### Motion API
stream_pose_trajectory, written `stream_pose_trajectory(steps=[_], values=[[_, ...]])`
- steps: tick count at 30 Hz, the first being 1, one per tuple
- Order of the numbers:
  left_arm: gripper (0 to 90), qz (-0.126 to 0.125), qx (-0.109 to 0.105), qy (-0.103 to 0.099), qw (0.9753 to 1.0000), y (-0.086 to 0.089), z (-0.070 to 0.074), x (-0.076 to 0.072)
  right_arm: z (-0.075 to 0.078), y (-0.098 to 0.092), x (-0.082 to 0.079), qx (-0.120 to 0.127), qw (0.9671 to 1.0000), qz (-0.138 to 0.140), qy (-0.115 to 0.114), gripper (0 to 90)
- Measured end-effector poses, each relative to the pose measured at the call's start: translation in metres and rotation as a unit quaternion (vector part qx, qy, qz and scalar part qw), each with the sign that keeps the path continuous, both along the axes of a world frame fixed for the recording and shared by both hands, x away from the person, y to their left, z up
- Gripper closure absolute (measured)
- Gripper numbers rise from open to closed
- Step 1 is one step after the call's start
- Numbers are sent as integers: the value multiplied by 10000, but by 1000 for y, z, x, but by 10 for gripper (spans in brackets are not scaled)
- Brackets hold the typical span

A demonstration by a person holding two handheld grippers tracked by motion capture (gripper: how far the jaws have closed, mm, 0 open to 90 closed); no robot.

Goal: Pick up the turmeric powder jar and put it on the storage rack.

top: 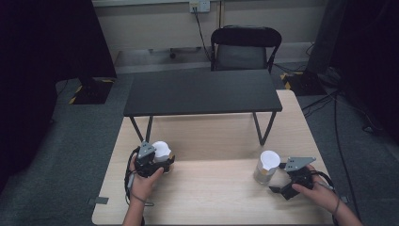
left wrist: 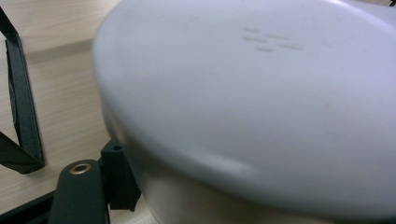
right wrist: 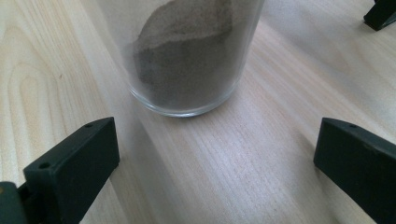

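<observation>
Right now the left gripper (top: 157, 165) sits at the counter's (top: 216, 188) front-left, its jaws around a white round lid (top: 161, 149). High view gives only the lid's top peeking past the grey plate; the left gripper view goes in close: smooth white dome (left wrist: 261, 107) w/ a faint embossed mark, a paler wall below it, and one black jaw pad touching that wall at lower left. The other jaw is out of frame, so I can't tell how tight the grip is.

Right gripper (top: 282, 181) is at front-right, just beside a clear glass jar (top: 266, 167) w/ a white top, standing upright on the counter. From above, the jar's contents don't read. The right gripper view fills that in: glass base (right wrist: 187, 70) partly full of brownish-grey powder heaped unevenly, higher on one side. Jaws there are spread wide, holding nothing, jar just ahead of the gap and not touched by either.

Behind both, a low black bench (top: 202, 92) stands on the counter; a black chair (top: 244, 47) is past it. Jar and lid are well apart.
</observation>
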State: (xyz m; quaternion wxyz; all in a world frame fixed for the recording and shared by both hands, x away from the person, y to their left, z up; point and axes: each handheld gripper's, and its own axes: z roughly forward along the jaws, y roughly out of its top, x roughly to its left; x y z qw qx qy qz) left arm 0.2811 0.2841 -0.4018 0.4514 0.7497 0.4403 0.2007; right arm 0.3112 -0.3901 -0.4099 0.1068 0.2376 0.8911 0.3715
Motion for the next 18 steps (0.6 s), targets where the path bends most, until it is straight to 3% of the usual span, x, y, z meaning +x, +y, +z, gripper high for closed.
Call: stream_pose_trajectory(steps=[10, 18], values=[[289, 5, -178, -36, 9998, 8, 4, -2, 0, 0, 0, 0, 10000, 5, 0, 0], [290, 0, -239, -79, 9997, 16, 15, -2, 0, 0, 0, 0, 10000, 5, 0, 0]])
